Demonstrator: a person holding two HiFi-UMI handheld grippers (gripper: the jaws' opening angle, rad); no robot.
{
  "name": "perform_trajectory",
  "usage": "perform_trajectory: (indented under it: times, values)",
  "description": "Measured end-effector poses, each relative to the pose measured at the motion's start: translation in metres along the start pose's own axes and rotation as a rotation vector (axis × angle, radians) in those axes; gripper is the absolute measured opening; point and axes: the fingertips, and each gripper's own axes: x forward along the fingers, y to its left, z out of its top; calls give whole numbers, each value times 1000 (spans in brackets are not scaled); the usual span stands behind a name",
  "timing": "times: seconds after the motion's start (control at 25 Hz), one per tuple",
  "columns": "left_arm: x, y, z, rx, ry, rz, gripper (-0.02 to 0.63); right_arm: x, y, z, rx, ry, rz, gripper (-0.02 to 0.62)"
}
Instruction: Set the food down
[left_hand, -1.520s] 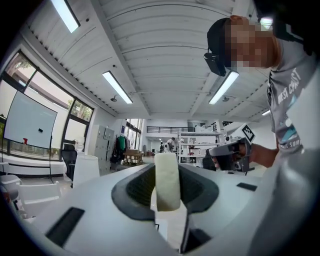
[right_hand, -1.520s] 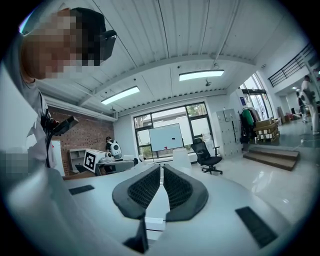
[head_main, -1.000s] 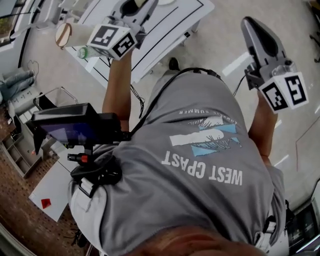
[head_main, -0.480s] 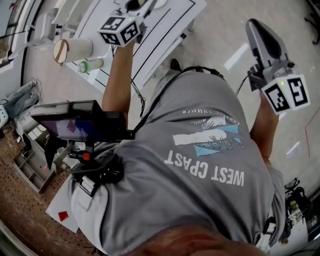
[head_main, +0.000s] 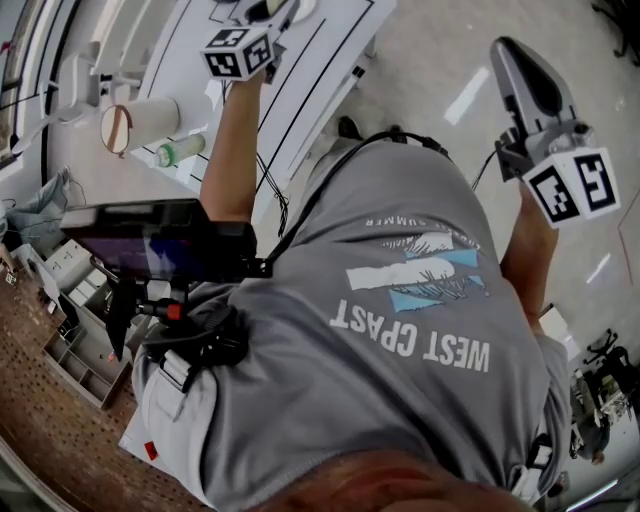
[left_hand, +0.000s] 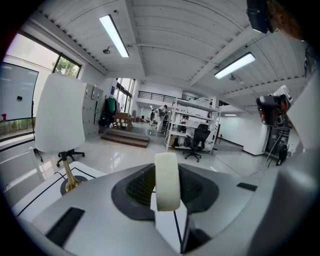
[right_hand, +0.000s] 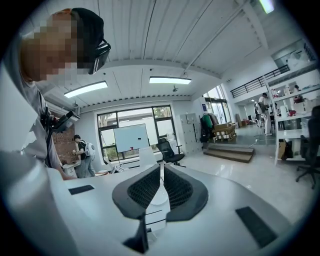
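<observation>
My left gripper is shut on a pale cream, round piece of food, which stands on edge between the dark pads. In the head view the left gripper reaches out over the white table with black lines, at the top of the picture. That table's surface shows below the jaws in the left gripper view. My right gripper hangs over the floor at the right, away from the table. Seen in its own view, the right gripper has its pads together with nothing between them.
A paper roll and a small green-capped bottle lie on the table's near left part. A gold-stemmed stand rises left of the jaws, a white chair behind it. Storage trays sit on the floor at left.
The left gripper has gone farther out over the table and lower, still holding the food. The right gripper has stayed nearly where it was.
</observation>
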Motion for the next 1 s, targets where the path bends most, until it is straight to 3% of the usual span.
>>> perform_trajectory:
  times: [0.64, 1.0]
  values:
    - [53, 50, -74, 35, 212, -5, 110, 2, -7, -11, 28, 18, -86, 8]
    - [77, 76, -99, 94, 316, 27, 110, 7, -14, -13, 41, 28, -118, 8]
